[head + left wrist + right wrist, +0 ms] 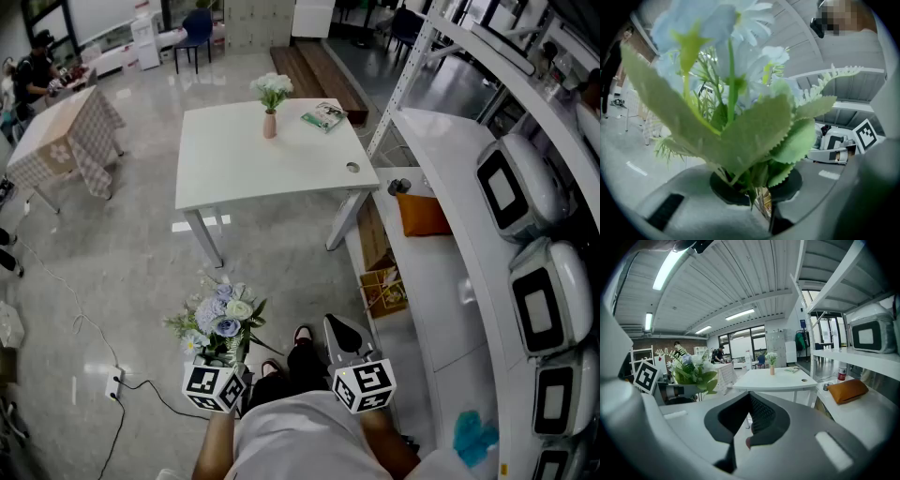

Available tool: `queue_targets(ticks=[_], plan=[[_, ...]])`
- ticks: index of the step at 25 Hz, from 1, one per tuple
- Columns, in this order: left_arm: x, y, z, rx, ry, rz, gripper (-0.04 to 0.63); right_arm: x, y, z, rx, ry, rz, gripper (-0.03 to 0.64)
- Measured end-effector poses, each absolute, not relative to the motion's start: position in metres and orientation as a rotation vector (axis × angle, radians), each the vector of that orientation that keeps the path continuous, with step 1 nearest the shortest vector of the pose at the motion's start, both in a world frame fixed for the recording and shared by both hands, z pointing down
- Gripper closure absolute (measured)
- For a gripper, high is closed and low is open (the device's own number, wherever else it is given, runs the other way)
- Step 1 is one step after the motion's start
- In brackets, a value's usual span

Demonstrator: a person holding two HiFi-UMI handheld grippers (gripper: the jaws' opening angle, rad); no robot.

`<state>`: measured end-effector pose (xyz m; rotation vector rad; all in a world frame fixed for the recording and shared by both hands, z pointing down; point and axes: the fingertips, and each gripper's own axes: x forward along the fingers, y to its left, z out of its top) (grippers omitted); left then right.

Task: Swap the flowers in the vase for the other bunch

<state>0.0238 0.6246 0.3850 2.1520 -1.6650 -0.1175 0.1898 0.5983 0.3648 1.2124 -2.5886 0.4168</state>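
From the head view, the swap had hardly begun. The person stood on the near floor, well apart from the white table [244,159]. The left gripper [231,361] carried the replacement bunch [223,319], blue and white blooms with green leaves, held upright at the near left. The right gripper [345,337] hung beside it at the near right. On the far side of the table stood the small pink vase [270,125], upright, with the white flowers [273,87] in it; a green packet [324,115] lay to its right.

In the left gripper view, the jaws pinched the bunch's stems, with broad toothed leaves [754,136] and pale blooms filling most of the frame.

In the right gripper view, the jaws were pressed together with nothing between them. Far ahead sat the table [773,379] with the vase [772,370] and its white flowers [771,357], and the carried bunch [689,369] showed at the left.

The next move likely called for walking up to the table, spreading the empty right jaws, and lifting the white flowers out by their stems without tipping the narrow vase.
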Motion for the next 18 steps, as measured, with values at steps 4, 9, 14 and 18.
queue_targets(ticks=[4,9,14,18], plan=[[0.028,0.609,0.386,2.175,-1.643,-0.091,0.554,0.195,0.588,0.366,1.239,-2.586,0.426,0.614],[0.029,0.591,0.381,2.199,-1.626,-0.061,0.554,0.196,0.573,0.365,1.262,-2.601,0.457,0.612],[0.028,0.569,0.377,2.207,-1.628,-0.053,0.552,0.195,0.551,0.368,1.253,-2.618,0.505,0.612],[0.023,0.555,0.374,2.186,-1.662,-0.063,0.552,0.190,0.529,0.370,1.235,-2.638,0.552,0.611]])
